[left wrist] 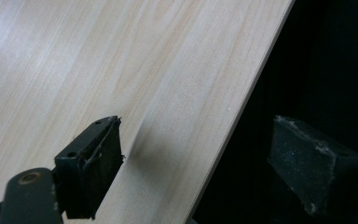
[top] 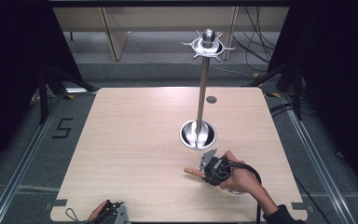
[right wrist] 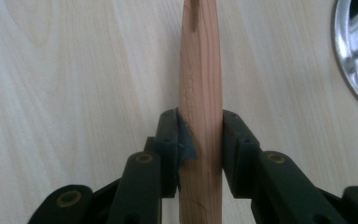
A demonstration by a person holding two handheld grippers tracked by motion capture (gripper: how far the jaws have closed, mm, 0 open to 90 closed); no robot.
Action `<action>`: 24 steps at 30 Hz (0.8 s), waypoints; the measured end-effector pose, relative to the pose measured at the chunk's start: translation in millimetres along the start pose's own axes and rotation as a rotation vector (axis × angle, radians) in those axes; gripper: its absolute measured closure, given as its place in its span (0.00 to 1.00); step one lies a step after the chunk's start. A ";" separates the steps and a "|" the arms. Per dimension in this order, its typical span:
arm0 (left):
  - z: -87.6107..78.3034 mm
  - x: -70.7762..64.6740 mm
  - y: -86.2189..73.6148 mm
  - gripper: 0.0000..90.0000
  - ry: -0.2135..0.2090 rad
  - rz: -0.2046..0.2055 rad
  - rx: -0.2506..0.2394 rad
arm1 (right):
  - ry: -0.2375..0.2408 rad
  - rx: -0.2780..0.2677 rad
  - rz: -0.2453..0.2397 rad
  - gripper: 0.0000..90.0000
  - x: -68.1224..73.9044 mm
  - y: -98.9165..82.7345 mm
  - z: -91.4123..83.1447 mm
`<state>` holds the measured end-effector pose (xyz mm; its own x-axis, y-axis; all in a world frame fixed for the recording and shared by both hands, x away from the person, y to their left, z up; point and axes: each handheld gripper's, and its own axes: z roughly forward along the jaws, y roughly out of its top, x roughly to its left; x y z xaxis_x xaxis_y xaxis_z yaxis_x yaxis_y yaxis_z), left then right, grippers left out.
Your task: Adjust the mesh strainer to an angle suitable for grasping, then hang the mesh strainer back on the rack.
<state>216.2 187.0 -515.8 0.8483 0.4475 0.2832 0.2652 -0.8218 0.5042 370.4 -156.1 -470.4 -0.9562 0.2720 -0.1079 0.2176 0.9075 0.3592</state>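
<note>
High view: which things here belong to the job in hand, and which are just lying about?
In the job:
- wooden stick, clamped in the right claw
- metal stand, whose base dish sits just beyond the stick

Lying about:
- left claw, open and idle at the table edge
- grey round mark on the table

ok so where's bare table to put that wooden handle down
The whole left half of the table is bare, from the far edge to the left tongs. It is tight only around the stand's bowl base, just beyond the right tongs gripping the wooden handle.
</note>
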 end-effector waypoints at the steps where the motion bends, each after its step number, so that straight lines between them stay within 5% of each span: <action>1: 0.1 -0.4 -0.2 0.18 0.001 -0.002 -0.005 | -0.002 -0.002 0.043 0.79 1.7 -0.7 -2.1; 5: 1.0 -2.6 0.6 0.18 0.022 0.004 -0.009 | -0.019 -0.030 0.052 0.79 1.8 -1.2 -8.2; 6: -1.4 -1.1 0.8 0.18 -0.006 0.011 0.000 | -0.028 -0.041 0.060 0.79 2.4 -1.6 -10.1; 14: -0.7 -1.8 0.4 0.18 -0.001 0.010 -0.009 | -0.044 -0.172 0.096 0.79 -9.9 -9.5 -21.9; 21: -1.7 -2.1 -0.4 0.18 0.002 0.010 -0.013 | 0.016 -0.308 0.182 0.79 -16.8 -14.5 -37.5; 24: -2.2 -2.9 -0.5 0.18 -0.007 0.009 -0.016 | 0.085 -0.381 0.182 0.79 -18.3 -14.8 -43.8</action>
<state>212.6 187.0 -515.0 0.8540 0.4375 0.2817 0.2503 -0.8200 0.5147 376.1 -188.6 -433.1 -0.9252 0.3748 0.0594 0.3113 0.6599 0.6839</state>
